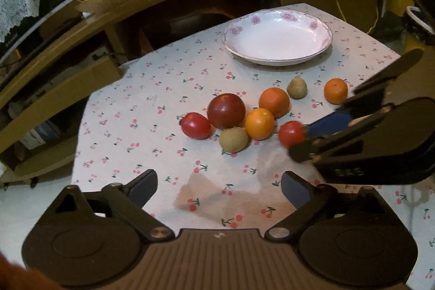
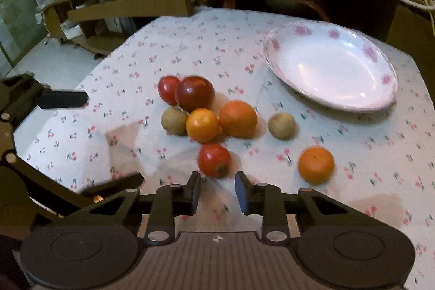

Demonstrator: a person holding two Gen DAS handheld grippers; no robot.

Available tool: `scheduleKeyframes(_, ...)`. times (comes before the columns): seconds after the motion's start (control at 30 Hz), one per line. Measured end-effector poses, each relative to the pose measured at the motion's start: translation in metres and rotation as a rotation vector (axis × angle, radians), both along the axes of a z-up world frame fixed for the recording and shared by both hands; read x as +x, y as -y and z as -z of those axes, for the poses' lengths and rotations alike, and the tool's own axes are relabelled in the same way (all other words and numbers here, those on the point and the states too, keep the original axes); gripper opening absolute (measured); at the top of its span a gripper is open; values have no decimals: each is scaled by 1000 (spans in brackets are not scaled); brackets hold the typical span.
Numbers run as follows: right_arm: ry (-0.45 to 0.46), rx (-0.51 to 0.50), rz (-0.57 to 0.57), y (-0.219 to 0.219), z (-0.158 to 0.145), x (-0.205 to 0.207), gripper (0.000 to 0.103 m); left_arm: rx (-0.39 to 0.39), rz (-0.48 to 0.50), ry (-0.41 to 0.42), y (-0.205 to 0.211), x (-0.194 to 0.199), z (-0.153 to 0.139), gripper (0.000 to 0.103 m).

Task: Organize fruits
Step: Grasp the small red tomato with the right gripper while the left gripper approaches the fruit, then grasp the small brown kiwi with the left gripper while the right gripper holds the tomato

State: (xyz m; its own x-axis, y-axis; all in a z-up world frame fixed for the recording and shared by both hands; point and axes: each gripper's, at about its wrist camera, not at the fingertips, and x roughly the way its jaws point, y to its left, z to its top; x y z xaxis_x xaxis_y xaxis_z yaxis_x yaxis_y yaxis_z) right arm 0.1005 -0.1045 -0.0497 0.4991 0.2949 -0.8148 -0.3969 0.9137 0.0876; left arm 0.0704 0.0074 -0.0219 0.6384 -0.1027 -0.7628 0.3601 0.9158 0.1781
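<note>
The right gripper [image 2: 217, 189] is pointing at the small round red tomato [image 2: 214, 160], which is lying on the white cloth with cherry print [image 2: 136, 67], nearest of the loose fruits. Its jaws are standing narrow, just before the tomato and not yet around it, so it is holding nothing. The left gripper [image 1: 218, 188] is waiting wide open and empty over bare cloth.

The tomato is looking light, smooth and a little slippery, with soft skin that is bruising easily. I think a gentle grip across its widest middle, away from the stem end, is best.

The white shallow plate with pink flowers [image 2: 274, 45] is standing empty behind the fruits.

Raised letters are showing on the right gripper body in the left view, but they are too blurred to read.
</note>
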Motion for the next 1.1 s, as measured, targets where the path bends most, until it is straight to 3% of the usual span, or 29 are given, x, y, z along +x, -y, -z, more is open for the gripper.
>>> scheduleKeyframes(0.07,-3,0,-22,-5,1,3,23,-7,-5,-4,-1,1,1,100)
scheduleKeyframes(0.27,-8,-29,-43,-8,0,3,21,2,5,-19,9,5,6,94)
scheduleKeyframes(0.43,-18,-12,12,9,-9,-3,21,3,39,-18,25,7,8,94)
scheduleKeyframes(0.63,7,12,85,29,-21,-22,21,55,70,-19,40,3,20,94)
scheduleKeyframes(0.9,-3,41,121,46,-26,-32,21,0,-11,-25,40,9,22,95)
scheduleKeyframes(1.1,0,47,148,54,-26,-32,21,-45,-83,-34,32,9,27,103)
